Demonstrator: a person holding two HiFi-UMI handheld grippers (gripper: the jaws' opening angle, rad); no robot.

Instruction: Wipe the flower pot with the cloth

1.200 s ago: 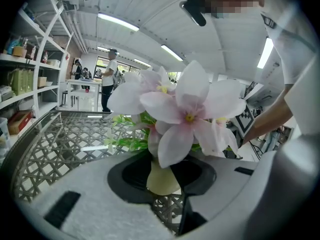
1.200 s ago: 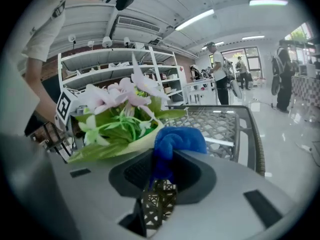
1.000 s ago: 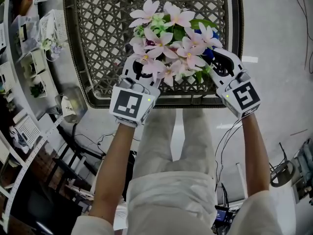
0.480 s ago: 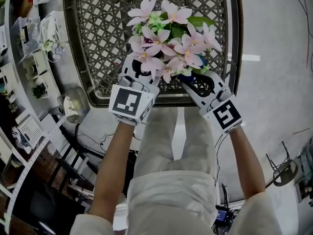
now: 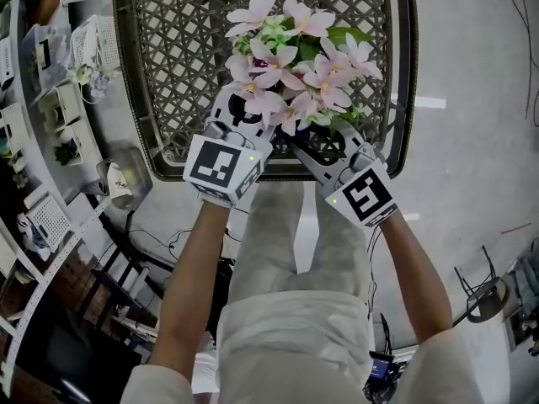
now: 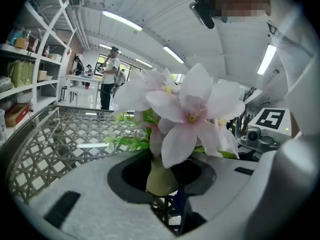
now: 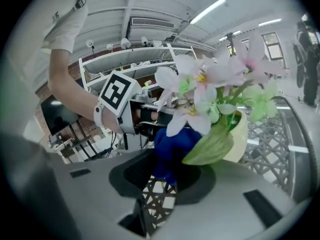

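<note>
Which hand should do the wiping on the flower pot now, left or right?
Right. The right tool grips the blue cloth next to the flower pot. The left tool is closed on the pot, so it seems better left steadying it.

The flower pot point(image 7: 242, 136) looks like smooth, matt cream ceramic or plastic. The cloth point(image 7: 172, 154) is soft, deep-blue fabric. The desk point(image 5: 168, 57) top is open woven wicker with a slight sheen. The left gripper point(image 6: 167, 196) and right gripper point(image 7: 157, 190) have matt grey plastic shells.
</note>
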